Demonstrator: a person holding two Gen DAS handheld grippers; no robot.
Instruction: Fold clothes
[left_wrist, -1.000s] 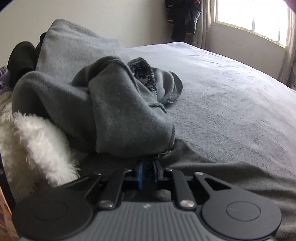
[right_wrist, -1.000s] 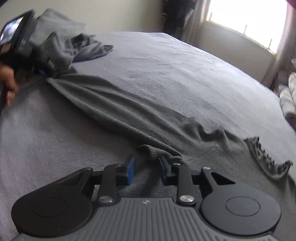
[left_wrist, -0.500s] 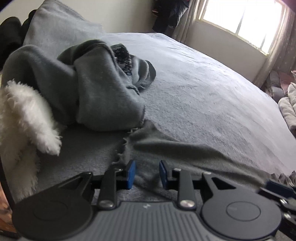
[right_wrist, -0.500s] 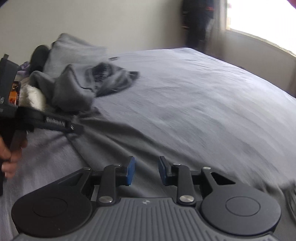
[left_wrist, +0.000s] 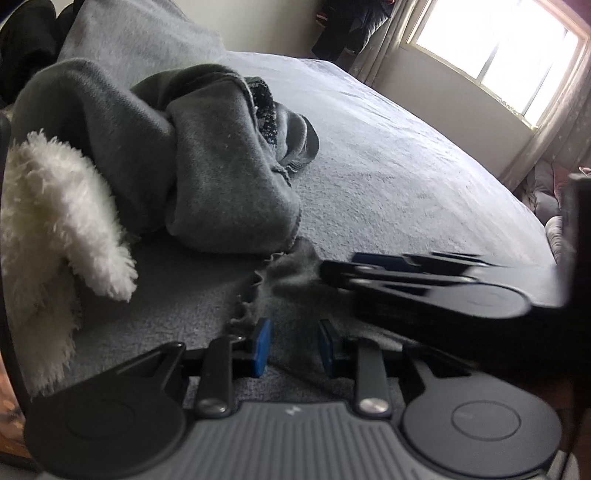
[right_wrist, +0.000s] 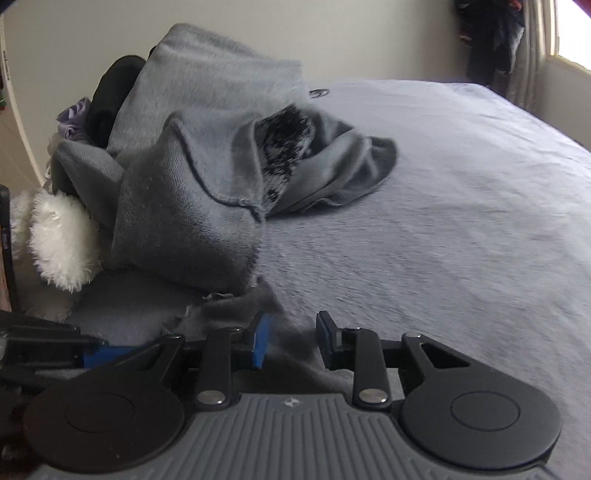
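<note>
A dark grey fringed cloth (left_wrist: 291, 280) lies flat on the bed just in front of a heap of grey garments (left_wrist: 207, 166). My left gripper (left_wrist: 292, 347) hovers over the cloth's fringed end with its blue pads apart, and the cloth lies loose under the gap. My right gripper (right_wrist: 291, 338) has a dark bunch of that cloth (right_wrist: 236, 306) filling the space between its pads. In the left wrist view the right gripper (left_wrist: 332, 271) reaches in from the right and meets a raised peak of cloth. The left gripper's fingers (right_wrist: 99, 356) show at the lower left of the right wrist view.
A white fluffy item (left_wrist: 62, 206) lies left of the heap (right_wrist: 184, 206). A grey pillow (right_wrist: 207, 74) stands behind it by the wall. The pale grey bed cover (left_wrist: 406, 177) stretches right toward a bright window (left_wrist: 498, 48). Dark clothes (right_wrist: 491, 37) hang in the far corner.
The left jaws, shut on the cloth's end a second ago, now stand apart. My right gripper has swept left across the bed, coming beside the left gripper.
</note>
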